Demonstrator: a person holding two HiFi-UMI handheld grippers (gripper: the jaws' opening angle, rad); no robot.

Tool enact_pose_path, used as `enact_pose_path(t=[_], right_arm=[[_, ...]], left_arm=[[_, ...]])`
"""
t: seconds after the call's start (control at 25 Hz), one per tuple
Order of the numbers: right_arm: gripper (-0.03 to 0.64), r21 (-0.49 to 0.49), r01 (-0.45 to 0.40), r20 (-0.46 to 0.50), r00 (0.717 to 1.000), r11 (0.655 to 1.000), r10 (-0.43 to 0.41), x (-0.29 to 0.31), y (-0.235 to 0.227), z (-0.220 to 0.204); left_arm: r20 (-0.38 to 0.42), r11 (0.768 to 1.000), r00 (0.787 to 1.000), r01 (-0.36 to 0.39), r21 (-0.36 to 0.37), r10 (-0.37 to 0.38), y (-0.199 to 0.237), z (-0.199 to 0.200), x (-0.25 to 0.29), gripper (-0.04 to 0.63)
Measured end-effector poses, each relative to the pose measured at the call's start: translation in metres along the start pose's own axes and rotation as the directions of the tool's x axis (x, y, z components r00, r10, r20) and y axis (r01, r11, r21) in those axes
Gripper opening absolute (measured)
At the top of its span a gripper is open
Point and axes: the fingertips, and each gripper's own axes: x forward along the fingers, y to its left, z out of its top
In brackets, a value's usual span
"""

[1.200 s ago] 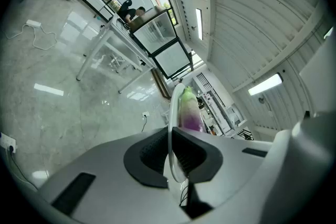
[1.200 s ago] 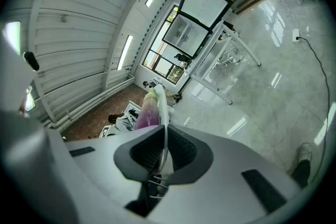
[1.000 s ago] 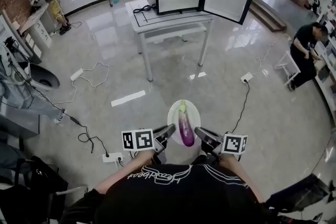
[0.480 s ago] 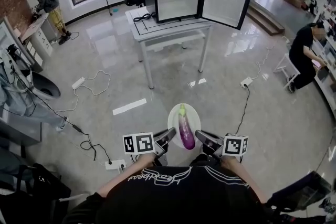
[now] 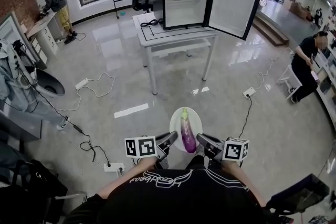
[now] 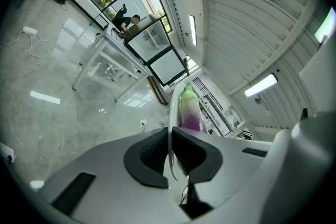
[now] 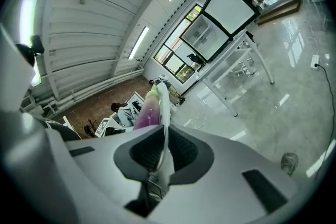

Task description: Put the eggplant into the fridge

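One eggplant (image 5: pixel 187 136) on one white plate (image 5: pixel 176 123), carried low in front of the body, well short of the fridge (image 5: pixel 184 2). Long axis running straight away from the body: green stem end pointing toward the fridge, fat purple end nearest the chest. Lying flat along the plate's middle, inside the rim on every side.

Two grippers, one at each side of the plate. Left gripper (image 5: pixel 170 139) pinched onto the left rim, the thin white edge clamped between its dark pads. Right gripper (image 5: pixel 200 139) pinched onto the right rim the same way. Marker cubes outermost.

One small fridge on one white table (image 5: pixel 157 34) straight ahead, door (image 5: pixel 232 10) swung wide to the right, white interior and shelf exposed. Near table edge and legs facing the body.

Wide stretch of glossy grey floor (image 5: pixel 157 86) between plate and table, bare down the middle. Off to the sides: cables and three power strips on the floor, cluttered equipment along the left wall.

Four other people, all well apart from that middle stretch: one standing far left, two behind the fridge, one bending at the right edge.
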Motion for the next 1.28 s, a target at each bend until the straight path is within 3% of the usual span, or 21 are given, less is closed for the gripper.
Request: enact_pose_path(t=[0.56, 0.92, 1.28], right_arm=[[0.025, 0.053, -0.015, -0.004, 1.000, 0.998, 0.015, 0.017, -0.061, 0.045], [0.025, 0.070, -0.015, -0.017, 1.000, 0.997, 0.016, 0.028, -0.122, 0.108], [0.025, 0.096, -0.014, -0.077, 0.997, 0.995, 0.021, 0.053, -0.198, 0.190]], left_arm=[[-0.023, 0.999, 0.998, -0.052, 0.004, 0.053, 0.022, 0.038, 0.062, 0.023], [-0.022, 0.998, 0.997, -0.069, -0.012, 0.069, 0.034, 0.083, 0.135, 0.023], [-0.010, 0.991, 0.994, -0.110, -0.071, 0.110, 0.058, 0.145, 0.223, 0.023]])
